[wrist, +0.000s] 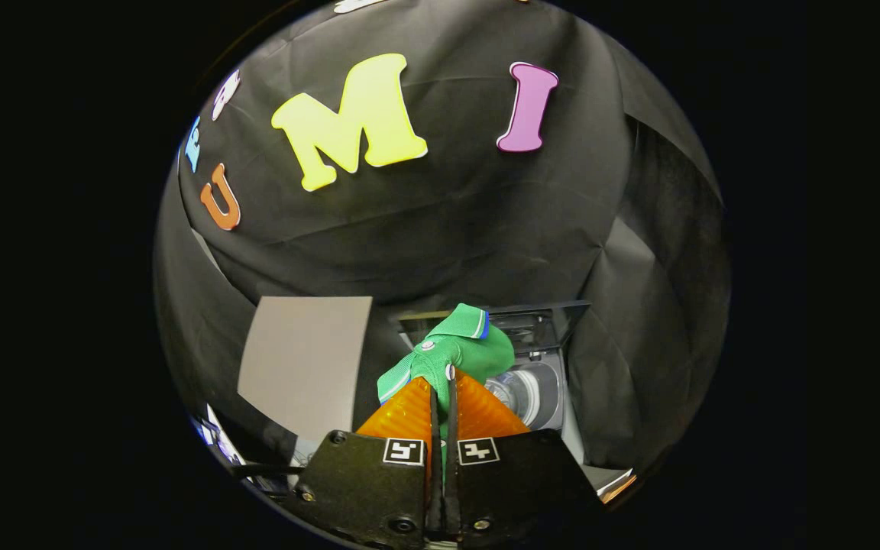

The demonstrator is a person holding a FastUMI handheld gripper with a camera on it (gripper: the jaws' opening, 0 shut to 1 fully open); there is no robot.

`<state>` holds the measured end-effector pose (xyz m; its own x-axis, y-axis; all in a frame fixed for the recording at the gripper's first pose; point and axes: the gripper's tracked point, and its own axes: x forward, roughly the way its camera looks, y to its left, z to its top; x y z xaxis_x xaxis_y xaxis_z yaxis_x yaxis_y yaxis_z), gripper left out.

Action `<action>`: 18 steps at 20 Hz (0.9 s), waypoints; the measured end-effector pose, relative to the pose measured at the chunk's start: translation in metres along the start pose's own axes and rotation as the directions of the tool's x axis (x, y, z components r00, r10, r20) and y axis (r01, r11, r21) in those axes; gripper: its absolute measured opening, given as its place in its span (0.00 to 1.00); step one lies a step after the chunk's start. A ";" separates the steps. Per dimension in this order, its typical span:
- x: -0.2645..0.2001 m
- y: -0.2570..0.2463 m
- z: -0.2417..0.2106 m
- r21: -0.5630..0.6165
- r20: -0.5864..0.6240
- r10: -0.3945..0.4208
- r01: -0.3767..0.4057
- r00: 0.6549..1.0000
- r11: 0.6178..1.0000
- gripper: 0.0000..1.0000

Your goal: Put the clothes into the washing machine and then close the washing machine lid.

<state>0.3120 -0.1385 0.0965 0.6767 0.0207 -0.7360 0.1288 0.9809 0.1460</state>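
The tool (441, 389) is pinched tight on a green shirt (451, 353), with both fingers pressing the cloth between them. The shirt hangs bunched up just ahead of the fingers. Beyond it sits the washing machine (535, 386) with its lid (532, 325) standing open. A grey board (304, 363) stands beside the machine.

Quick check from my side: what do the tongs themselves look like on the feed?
The tongs have two wedge-shaped, ribbed fingers tapering to a near-closed point. Each sits on a dark angular block with screws, and each block carries a small square black-and-white marker. A thin dark cable runs off beside the left block.
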 end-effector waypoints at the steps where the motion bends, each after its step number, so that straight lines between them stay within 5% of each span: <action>1: 0.008 -0.006 -0.003 -0.002 -0.004 -0.002 0.002 1.000 1.000 0.01; 18: 0.131 -0.072 -0.076 -0.023 -0.065 0.009 -0.010 0.998 1.000 0.01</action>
<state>0.3363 -0.1918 -0.0601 0.6294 0.0418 -0.7760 0.1050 0.9848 0.1382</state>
